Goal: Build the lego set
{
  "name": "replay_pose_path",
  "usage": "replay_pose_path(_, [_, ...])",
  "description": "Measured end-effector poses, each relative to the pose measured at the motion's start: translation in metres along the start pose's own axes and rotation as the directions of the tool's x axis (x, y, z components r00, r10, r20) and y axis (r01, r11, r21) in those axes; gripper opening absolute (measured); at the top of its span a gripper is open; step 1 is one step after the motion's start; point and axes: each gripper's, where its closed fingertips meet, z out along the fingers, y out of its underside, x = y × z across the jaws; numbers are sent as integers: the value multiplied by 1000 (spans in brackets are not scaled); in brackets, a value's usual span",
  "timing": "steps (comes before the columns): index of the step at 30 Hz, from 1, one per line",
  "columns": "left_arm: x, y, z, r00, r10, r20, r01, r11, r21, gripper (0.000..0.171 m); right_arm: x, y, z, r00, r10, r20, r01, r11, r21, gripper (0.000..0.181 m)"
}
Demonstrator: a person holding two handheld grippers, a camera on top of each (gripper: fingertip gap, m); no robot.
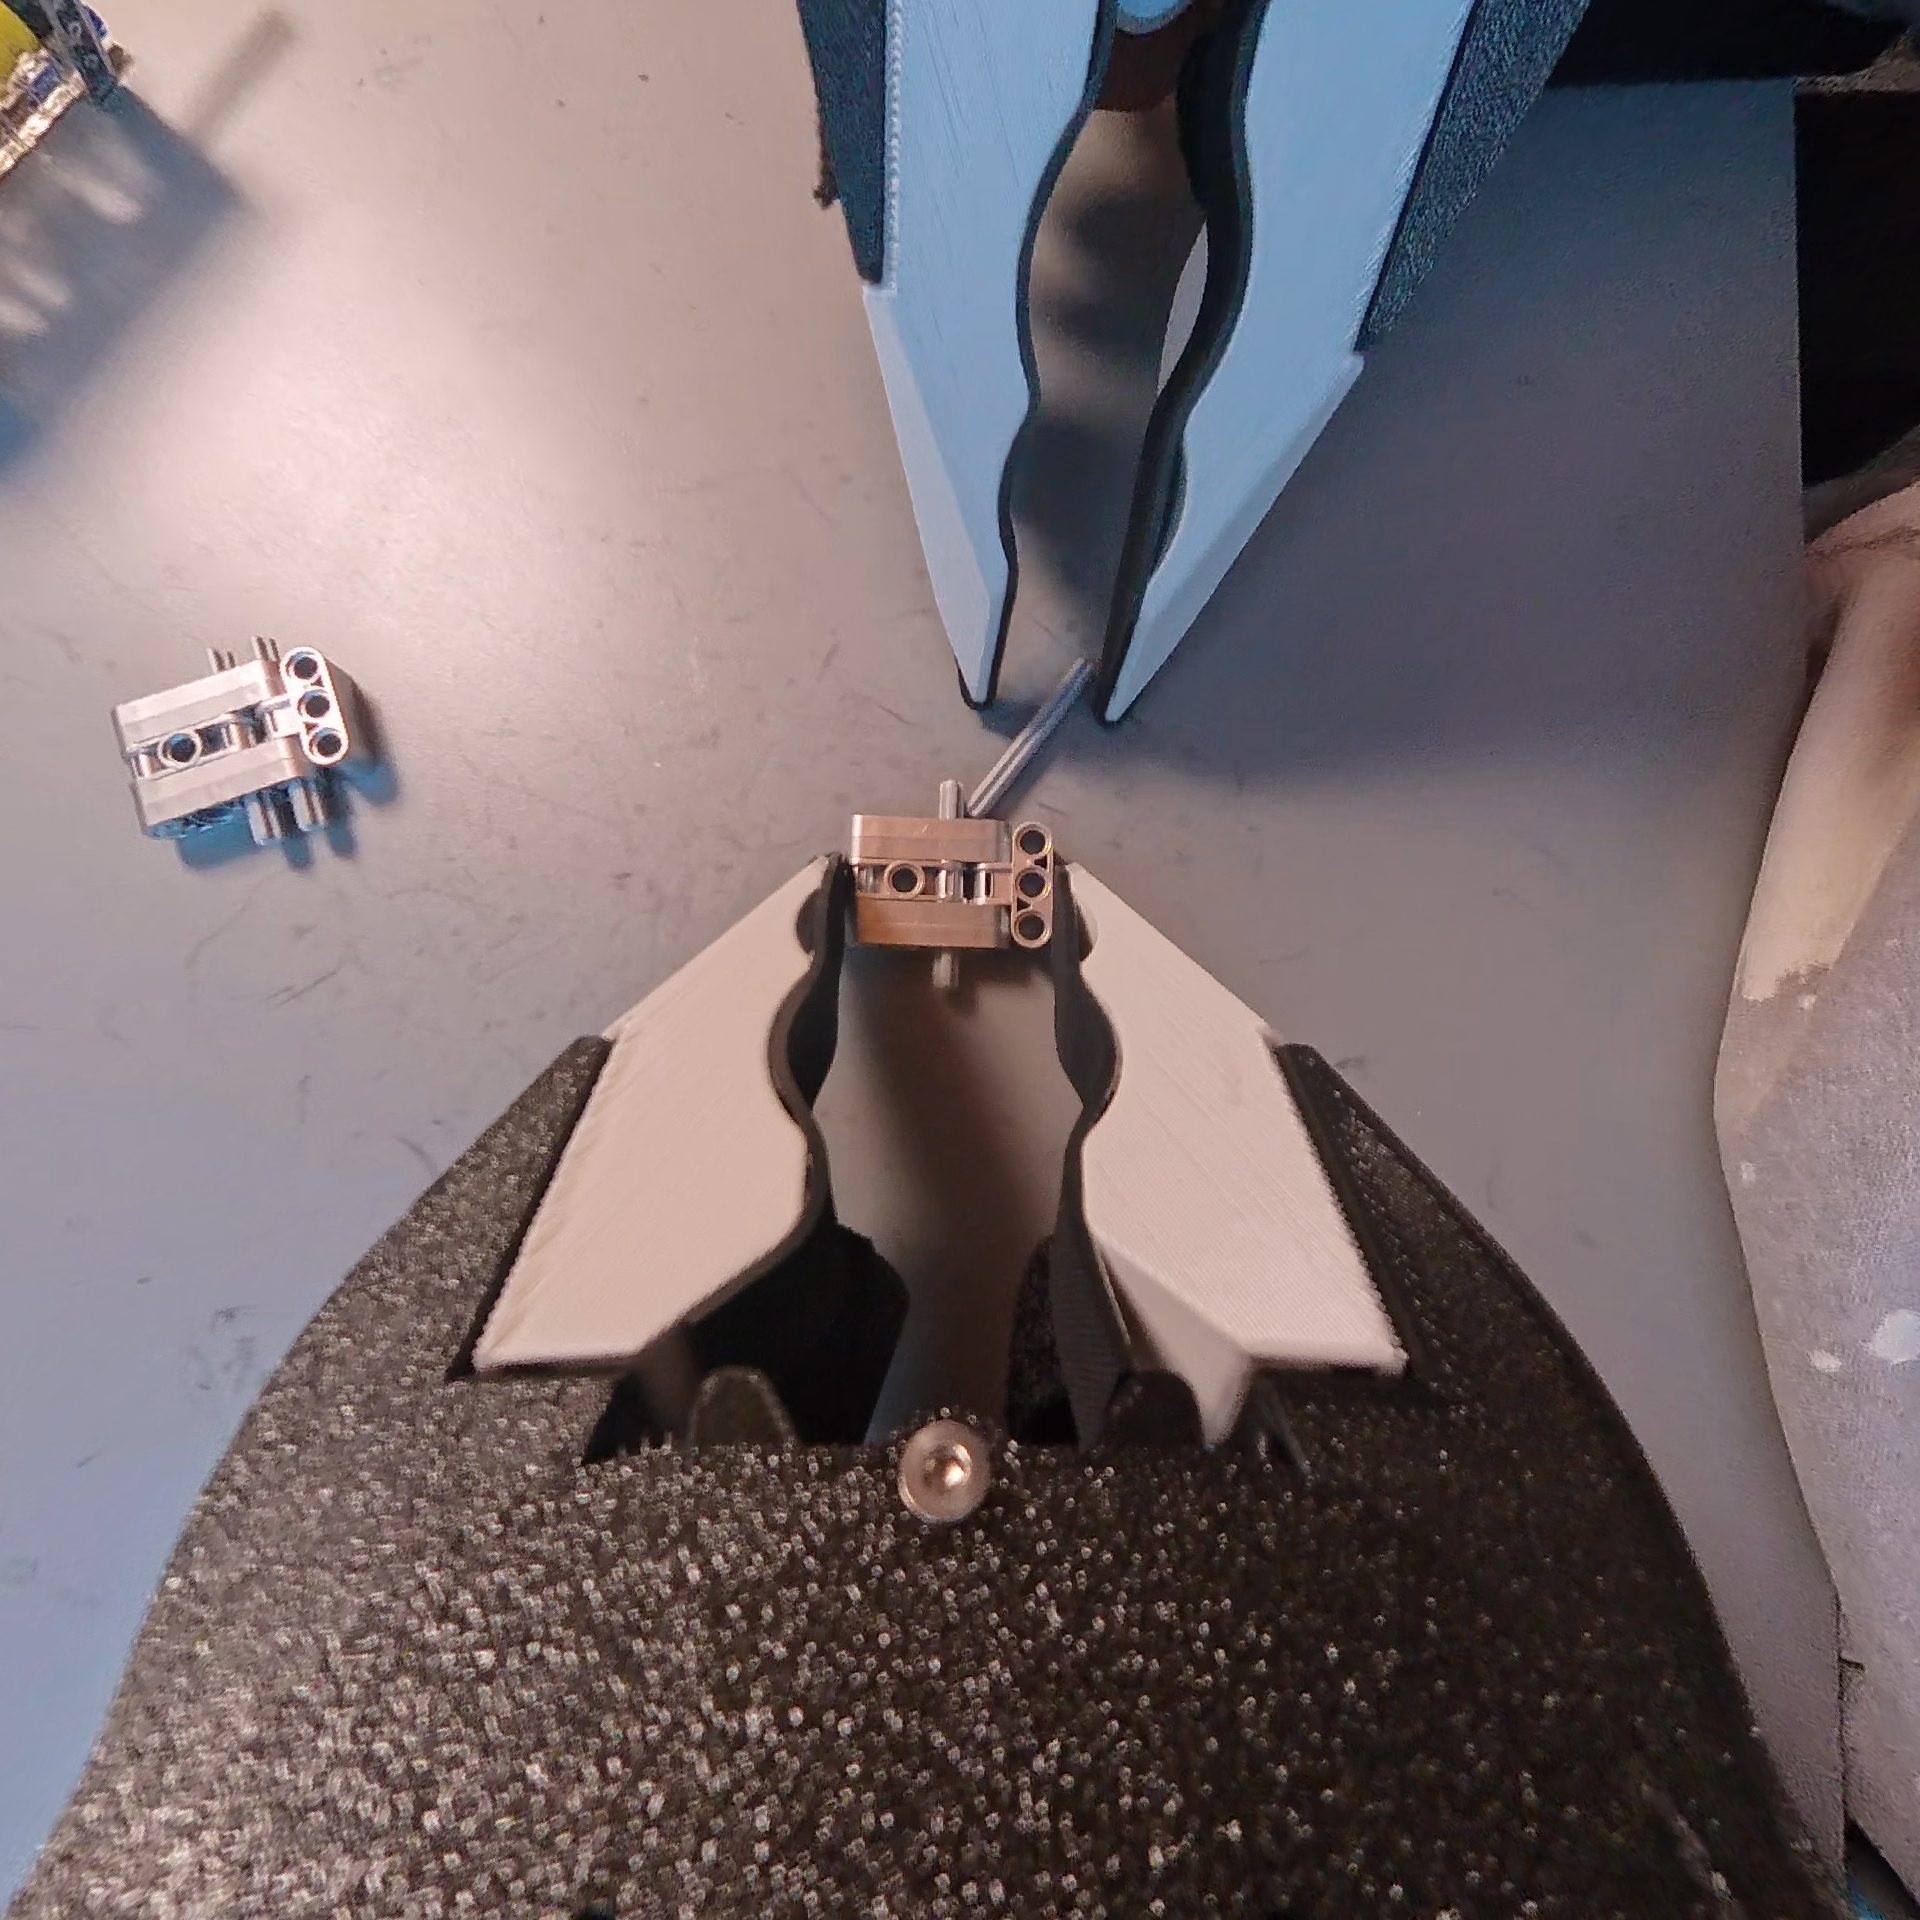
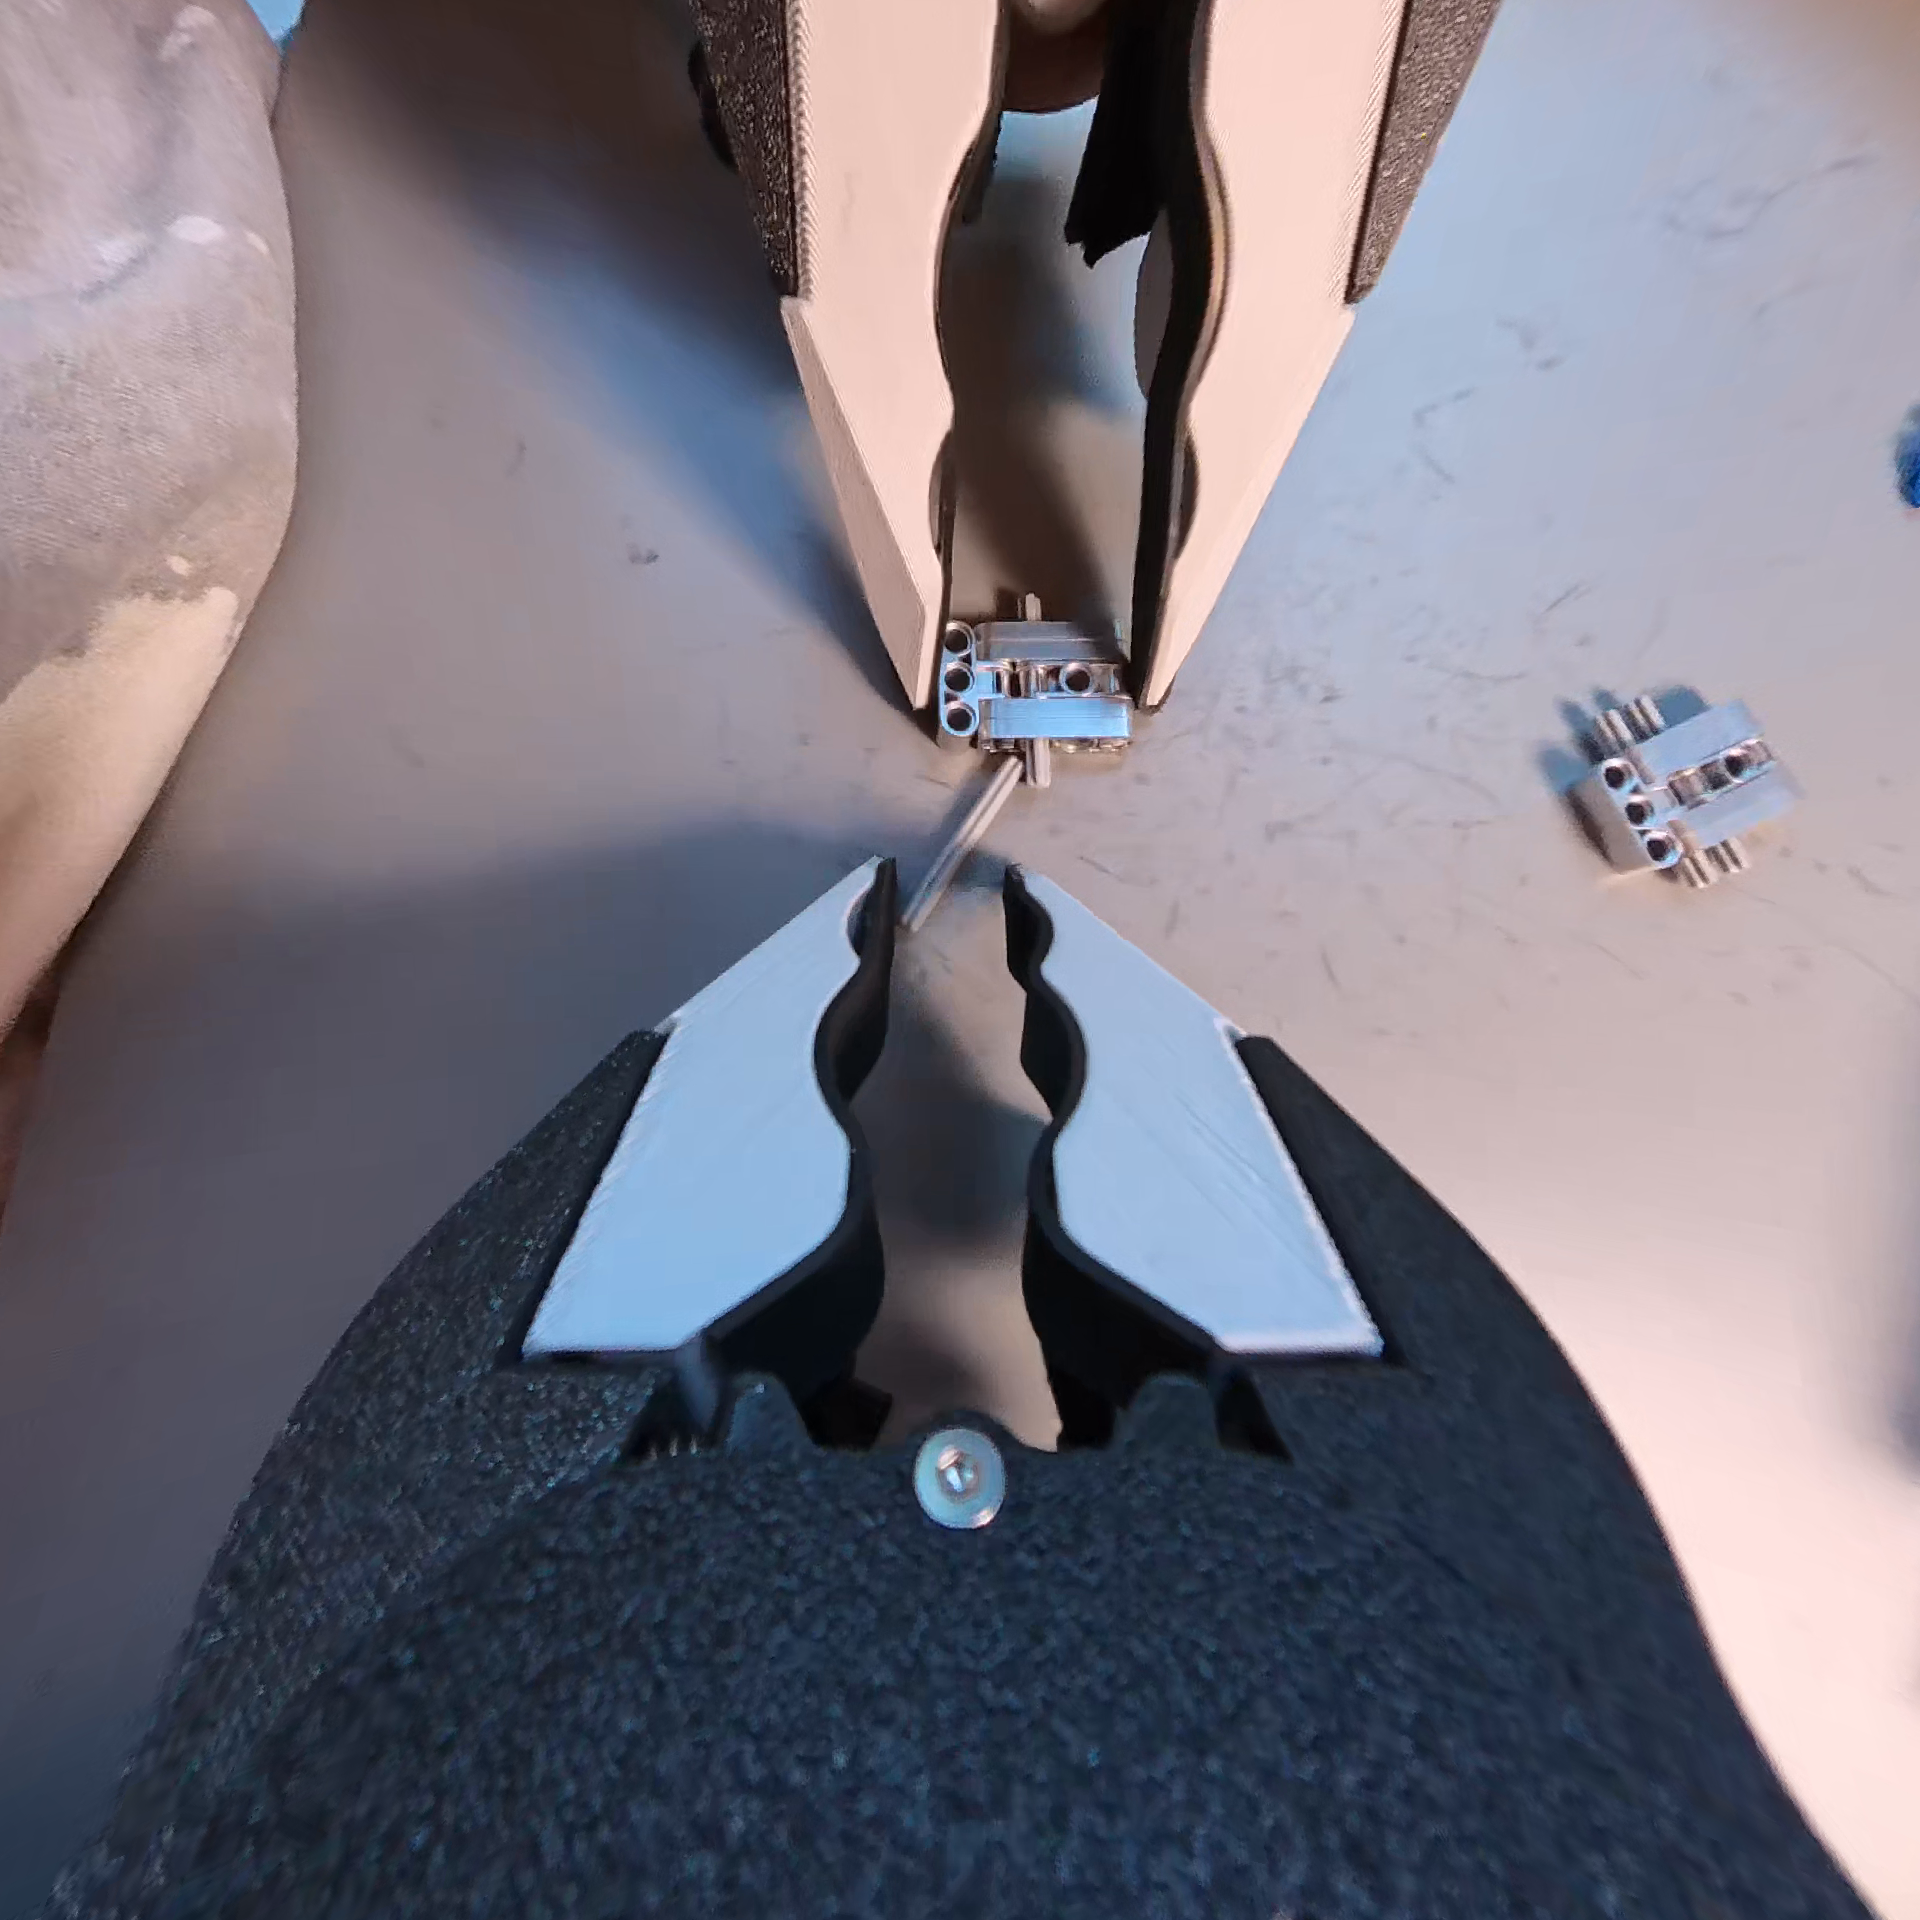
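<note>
My left gripper [image 1: 951, 873] is shut on a small grey block of holed beams and pins [image 1: 951, 883], held at the table surface. A thin grey axle [image 1: 1034, 743] slants out of the block's far side toward my right gripper [image 1: 1047, 707]. In the right wrist view the right gripper [image 2: 948, 873] is slightly open. The axle [image 2: 961, 836] has its near end between the fingertips, beside the left fingertip [image 2: 868, 894], with a clear gap to the other finger. The left gripper [image 2: 1036, 707] and its block [image 2: 1039, 686] show just beyond.
A second, similar grey block [image 1: 244, 738] lies loose on the dark grey table [image 1: 520, 416], to the left; it also shows in the right wrist view [image 2: 1683, 795]. Pale stained cloth [image 1: 1849, 1039] lies along the table's edge [image 2: 125, 416]. Small colourful items [image 1: 42, 62] sit far left. The tips of both grippers are at nearly the same place.
</note>
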Motion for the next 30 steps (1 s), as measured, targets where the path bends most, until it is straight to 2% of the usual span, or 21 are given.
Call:
replay_pose_path(5, [0, 0, 0, 1000, 6, -16, -6, 1000, 13, 38, 3, -1, 1, 999, -13, -31, 13, 1000, -6, 2])
replay_pose_path(21, [0, 0, -1, 999, 0, -53, 1, 1000, 28, 38, 10, -5, -1, 996, -50, -76, 53, 998, 32, 2])
replay_pose_path(30, [0, 0, -1, 999, -5, -54, 7, 999, 36, 38, 9, -3, 2, 993, -78, -88, 80, 997, 13, 1])
